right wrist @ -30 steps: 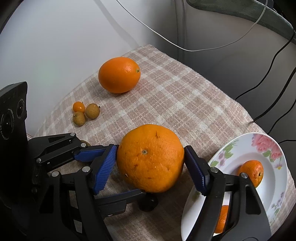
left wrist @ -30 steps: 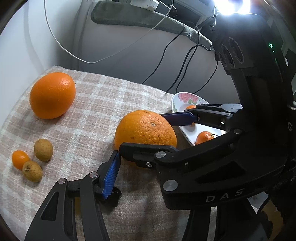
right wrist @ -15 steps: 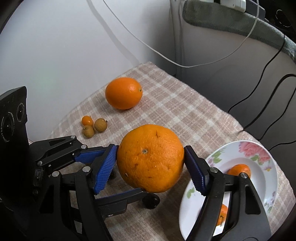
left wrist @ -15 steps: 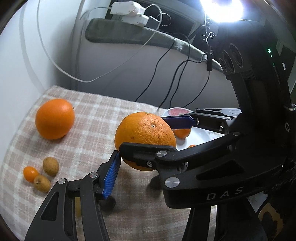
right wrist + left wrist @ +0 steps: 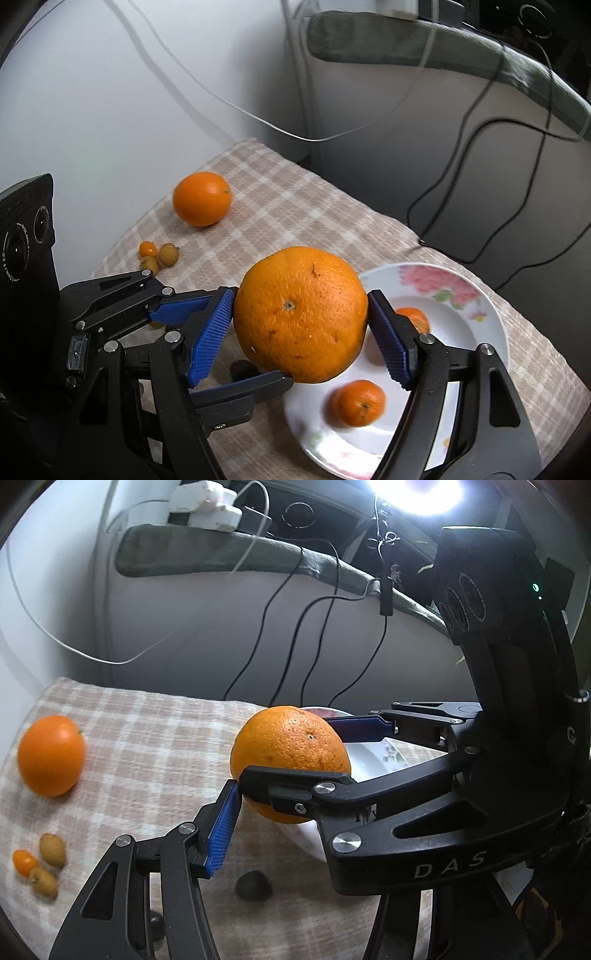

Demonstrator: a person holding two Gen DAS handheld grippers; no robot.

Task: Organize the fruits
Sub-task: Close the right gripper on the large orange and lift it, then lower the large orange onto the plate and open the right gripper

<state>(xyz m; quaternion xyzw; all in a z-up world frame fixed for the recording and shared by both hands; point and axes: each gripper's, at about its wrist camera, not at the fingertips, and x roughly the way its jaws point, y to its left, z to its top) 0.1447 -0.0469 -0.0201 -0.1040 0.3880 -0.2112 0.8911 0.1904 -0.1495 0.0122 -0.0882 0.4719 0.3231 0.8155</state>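
My right gripper [image 5: 301, 334] is shut on a big orange [image 5: 300, 314] and holds it in the air over the left rim of a white flowered plate [image 5: 487, 314]. The big orange also shows in the left wrist view [image 5: 290, 753]. Two small mandarins [image 5: 357, 402] lie on the plate. My left gripper [image 5: 291, 786] is open with its blue pads beside the held orange; whether they touch it I cannot tell. A second orange [image 5: 50, 755] sits on the checked cloth at far left.
A kumquat and two small brown fruits [image 5: 40, 864] lie at the cloth's left edge. A white wall stands on the left. Cables [image 5: 306, 657] hang behind the table. A dark shadow spot [image 5: 253, 886] lies on the cloth under the orange.
The big orange has been lifted off the cloth and carried up and right, over the plate's rim. Both grippers rose with it.
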